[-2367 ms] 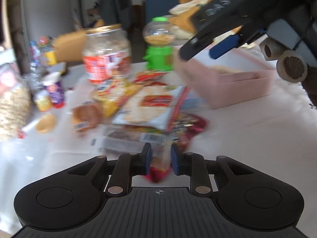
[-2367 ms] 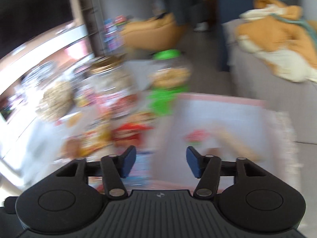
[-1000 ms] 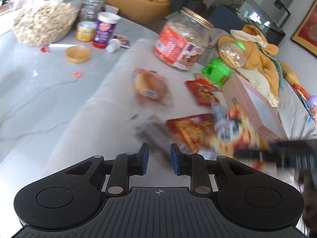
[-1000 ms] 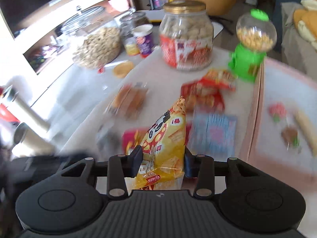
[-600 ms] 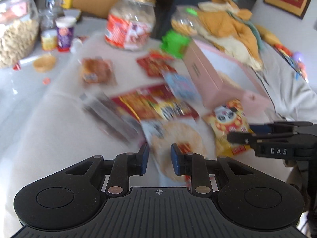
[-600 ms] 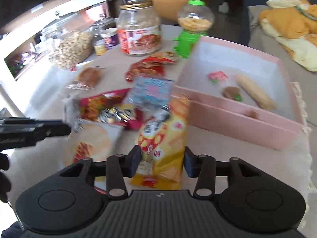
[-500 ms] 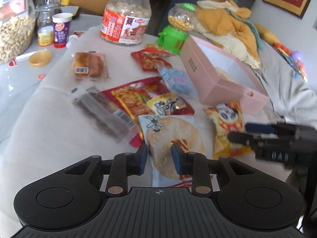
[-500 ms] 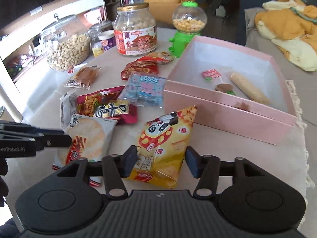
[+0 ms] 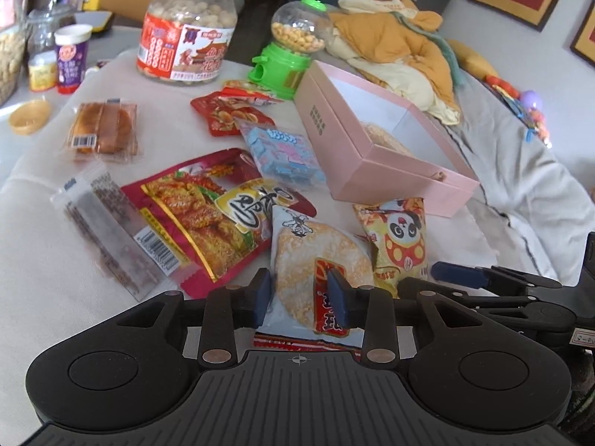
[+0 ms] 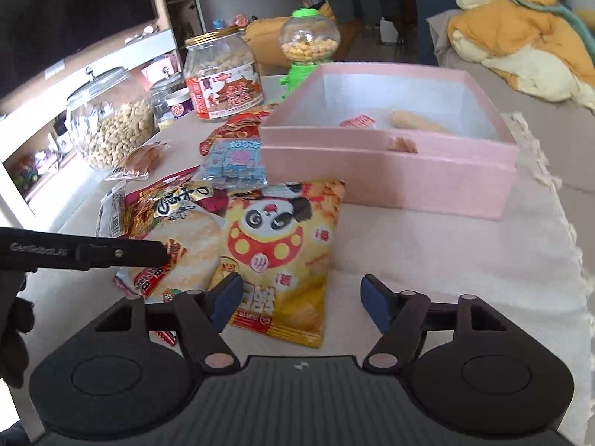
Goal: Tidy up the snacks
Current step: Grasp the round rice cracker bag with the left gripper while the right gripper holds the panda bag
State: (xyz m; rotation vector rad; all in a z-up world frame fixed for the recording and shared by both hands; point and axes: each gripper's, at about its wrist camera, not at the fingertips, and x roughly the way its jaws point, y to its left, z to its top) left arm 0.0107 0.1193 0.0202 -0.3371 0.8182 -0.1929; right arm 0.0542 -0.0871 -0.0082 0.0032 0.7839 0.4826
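My left gripper (image 9: 299, 299) is partly open with its jaws either side of the near end of a rice cracker packet (image 9: 319, 264), which lies on the table; it also shows in the right wrist view (image 10: 186, 249). My right gripper (image 10: 301, 299) is open and empty, just behind the yellow panda snack bag (image 10: 282, 252), which lies flat on the table (image 9: 396, 238). The open pink box (image 10: 390, 178) stands beyond it and holds a few small snacks. Other packets lie left of it: a red spicy snack bag (image 9: 197, 208), a blue candy pack (image 9: 282, 154) and a wrapped cake (image 9: 102, 128).
A big labelled jar (image 9: 189, 48), a green gumball dispenser (image 9: 293, 55) and a glass peanut jar (image 10: 109, 126) stand at the table's far side. A clear-wrapped dark bar (image 9: 108, 230) lies at the left. A cloth covers the table; a couch with yellow blankets (image 9: 405, 48) is behind.
My right gripper has opened and let go of the yellow panda bag, which now lies flat on the table. My left gripper has opened a little around the rice cracker packet's end.
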